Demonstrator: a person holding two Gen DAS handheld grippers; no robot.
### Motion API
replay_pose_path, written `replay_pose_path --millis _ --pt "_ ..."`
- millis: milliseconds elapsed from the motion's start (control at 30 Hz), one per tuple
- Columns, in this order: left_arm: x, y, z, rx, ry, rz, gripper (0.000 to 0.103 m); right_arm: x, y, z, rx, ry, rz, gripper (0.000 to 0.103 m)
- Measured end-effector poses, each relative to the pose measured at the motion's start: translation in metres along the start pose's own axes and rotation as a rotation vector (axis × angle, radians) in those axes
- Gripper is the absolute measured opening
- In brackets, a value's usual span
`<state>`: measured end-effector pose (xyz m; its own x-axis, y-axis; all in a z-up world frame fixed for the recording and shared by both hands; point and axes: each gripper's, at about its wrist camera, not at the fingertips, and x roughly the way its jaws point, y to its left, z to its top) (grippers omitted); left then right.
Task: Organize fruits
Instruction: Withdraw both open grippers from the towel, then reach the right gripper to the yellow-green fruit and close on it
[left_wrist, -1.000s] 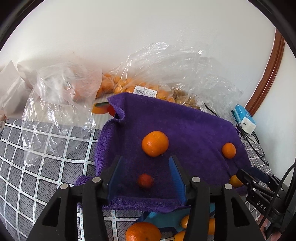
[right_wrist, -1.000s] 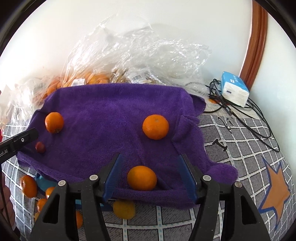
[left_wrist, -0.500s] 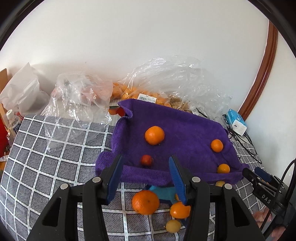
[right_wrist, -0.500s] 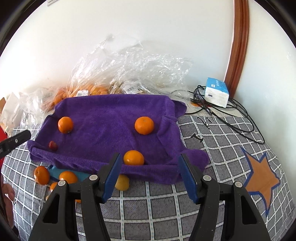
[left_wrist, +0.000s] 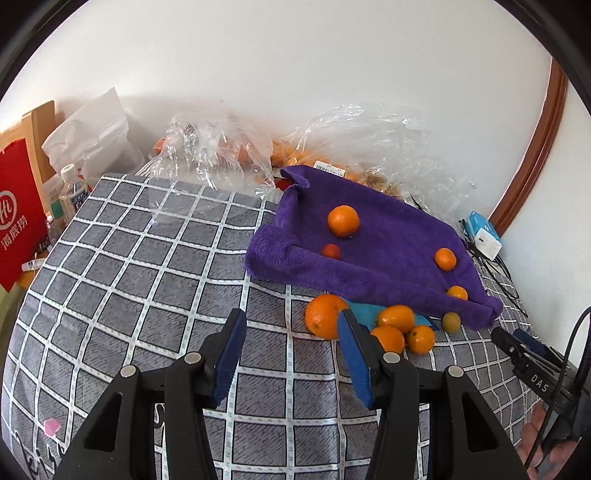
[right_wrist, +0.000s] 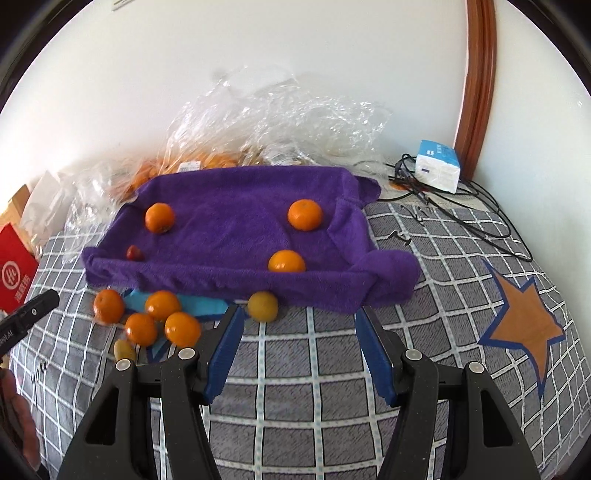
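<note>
Both the left claw and right claw hang apart and empty, seemingly between picks, so next comes closing on a loose orange beside the purple towel.

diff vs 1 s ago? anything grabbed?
Both tongs, left and right, pulled back from the purple towel and now sit over the checked cloth, open and empty. Nothing was grabbed or released. The three oranges and small red fruit on the towel stayed put, as did the loose fruit in front.
</note>
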<state>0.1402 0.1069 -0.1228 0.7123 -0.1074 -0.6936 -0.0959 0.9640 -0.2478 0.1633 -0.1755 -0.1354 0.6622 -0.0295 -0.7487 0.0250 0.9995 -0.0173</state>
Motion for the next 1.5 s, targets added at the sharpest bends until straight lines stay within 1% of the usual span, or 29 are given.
replay_pose_path --millis 67,267,367,400,467,633,833,900,967,1067,1200,1300,1367,1400,1467,1500 --pt "-0.002 0.003 -0.003 -0.013 0.004 0.018 0.049 0.000 0.003 -0.006 -0.018 0.013 0.006 0.062" --pt "-0.001 0.008 -0.016 -0.005 0.045 0.036 0.049 -0.006 0.003 -0.020 -0.025 0.003 0.022 0.060" --pt "0.001 0.012 -0.022 0.013 0.066 0.041 0.049 -0.003 0.001 -0.024 -0.016 0.006 0.024 0.056" --pt "0.001 0.013 -0.023 0.018 0.066 0.054 0.049 -0.002 0.001 -0.024 -0.016 0.009 0.026 0.055" --pt "0.003 0.017 -0.024 0.011 0.070 0.080 0.049 0.001 0.001 -0.026 -0.018 0.020 0.035 0.052" --pt "0.009 0.029 -0.027 -0.031 0.082 0.084 0.049 0.007 0.003 -0.028 -0.031 0.031 0.046 0.051" --pt "0.024 0.038 -0.037 -0.066 0.101 0.097 0.049 0.019 0.004 -0.027 -0.060 0.035 0.047 0.051" --pt "0.024 0.038 -0.039 -0.061 0.079 0.104 0.049 0.025 0.004 -0.025 -0.061 0.041 0.049 0.051" --pt "0.026 0.037 -0.039 -0.052 0.081 0.117 0.049 0.033 0.003 -0.020 -0.059 0.050 0.051 0.051" --pt "0.030 0.034 -0.037 -0.029 0.080 0.119 0.058 0.047 0.003 -0.013 -0.046 0.055 0.081 0.051" --pt "0.034 0.029 -0.033 -0.012 0.095 0.148 0.058 0.063 0.007 -0.006 -0.054 0.045 0.090 0.051" --pt "0.034 0.030 -0.032 -0.035 0.098 0.147 0.057 0.074 0.012 -0.001 -0.067 0.062 0.101 0.046" --pt "0.036 0.027 -0.029 -0.048 0.095 0.112 0.056 0.078 0.015 0.002 -0.077 0.075 0.096 0.036" --pt "0.038 0.023 -0.027 -0.041 0.095 0.091 0.056 0.079 0.016 0.003 -0.077 0.076 0.100 0.035" --pt "0.043 0.012 -0.023 -0.014 0.087 0.068 0.056 0.079 0.016 0.002 -0.081 0.068 0.109 0.028" --pt "0.045 0.005 -0.021 0.005 0.082 0.059 0.056 0.079 0.016 0.002 -0.083 0.065 0.107 0.027"
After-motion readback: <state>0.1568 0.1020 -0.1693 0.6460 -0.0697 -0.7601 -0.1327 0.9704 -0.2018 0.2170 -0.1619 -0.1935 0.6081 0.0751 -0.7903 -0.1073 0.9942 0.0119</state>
